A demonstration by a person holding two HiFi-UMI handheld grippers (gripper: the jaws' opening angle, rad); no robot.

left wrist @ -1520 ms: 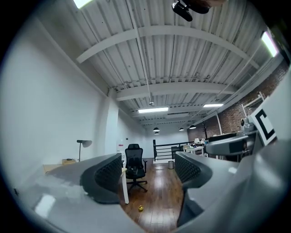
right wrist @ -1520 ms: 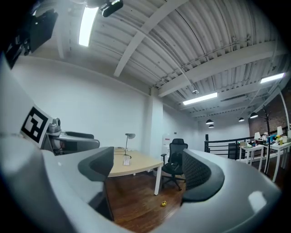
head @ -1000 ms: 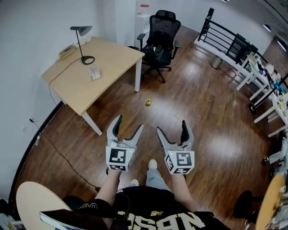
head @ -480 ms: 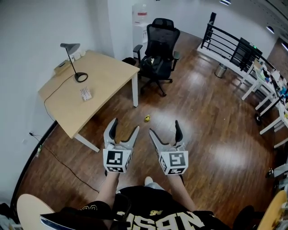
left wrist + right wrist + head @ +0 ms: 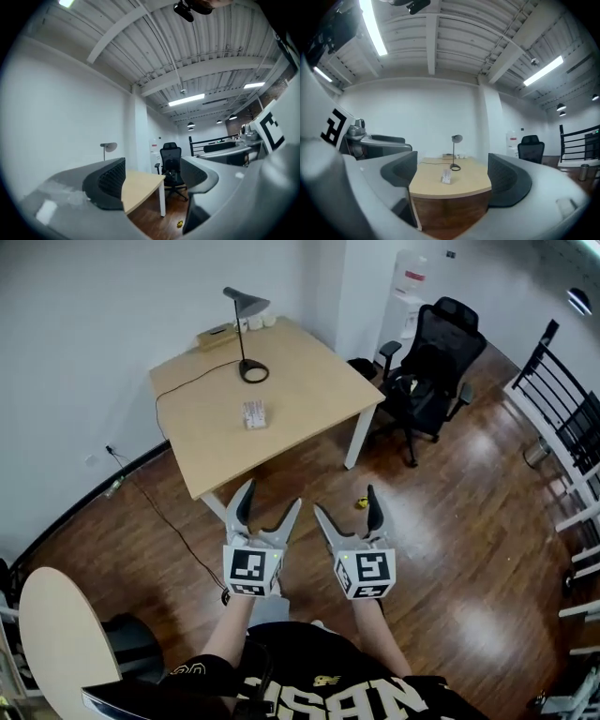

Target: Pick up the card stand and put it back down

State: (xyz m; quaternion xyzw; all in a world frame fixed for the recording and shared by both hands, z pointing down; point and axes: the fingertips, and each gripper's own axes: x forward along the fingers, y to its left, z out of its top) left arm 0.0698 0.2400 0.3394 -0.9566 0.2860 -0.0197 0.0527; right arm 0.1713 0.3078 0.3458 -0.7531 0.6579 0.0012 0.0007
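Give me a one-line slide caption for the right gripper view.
Open right gripper faces the wooden table, card stand and desk lamp framed between its empty jaws.

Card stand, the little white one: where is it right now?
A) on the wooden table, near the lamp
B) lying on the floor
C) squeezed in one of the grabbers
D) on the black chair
A: in the head view the card stand stands on the wooden table, just in front of the lamp, with nothing gripping it.
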